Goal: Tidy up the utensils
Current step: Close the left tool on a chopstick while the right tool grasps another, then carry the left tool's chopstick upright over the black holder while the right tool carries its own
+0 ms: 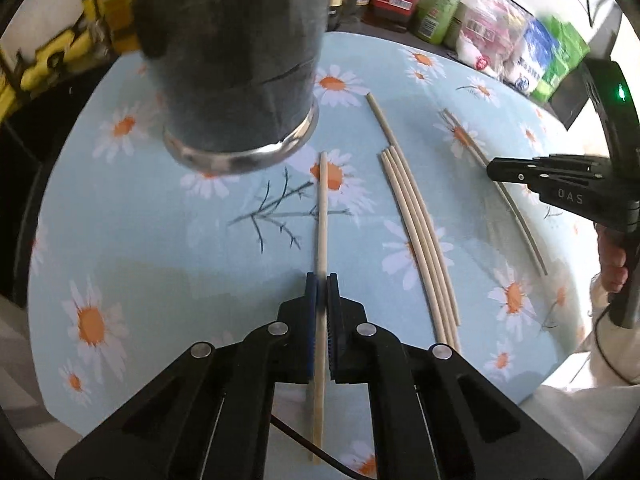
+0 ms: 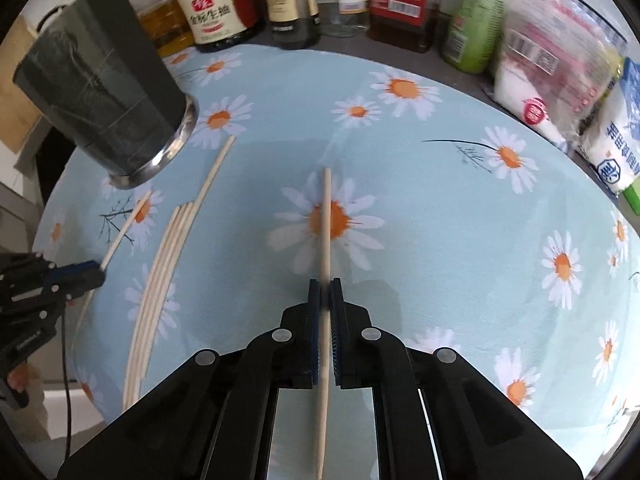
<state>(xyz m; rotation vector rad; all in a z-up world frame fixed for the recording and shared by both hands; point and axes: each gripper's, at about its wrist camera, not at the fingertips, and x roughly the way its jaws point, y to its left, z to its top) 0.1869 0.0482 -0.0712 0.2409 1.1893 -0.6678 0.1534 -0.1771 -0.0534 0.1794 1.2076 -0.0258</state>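
In the left wrist view, my left gripper (image 1: 322, 280) is shut on a pale wooden chopstick (image 1: 322, 208) that runs forward between its blue pads. A dark utensil cup with a steel base (image 1: 236, 80) stands just ahead on the left. In the right wrist view, my right gripper (image 2: 325, 282) is shut on another chopstick (image 2: 327, 216) over a daisy. Several chopsticks (image 1: 416, 236) lie bundled on the blue daisy tablecloth (image 1: 160, 240) between the two grippers, with a single one (image 1: 382, 120) beyond them. The bundle (image 2: 160, 280) and the cup (image 2: 104, 96) also show in the right wrist view.
Bottles, among them a soy sauce bottle (image 2: 218, 4) and a green bottle (image 2: 474, 16), line the back edge of the table. Plastic bags of groceries (image 2: 560, 48) stand at the back right. A cable (image 2: 66, 360) hangs off the table's left edge.
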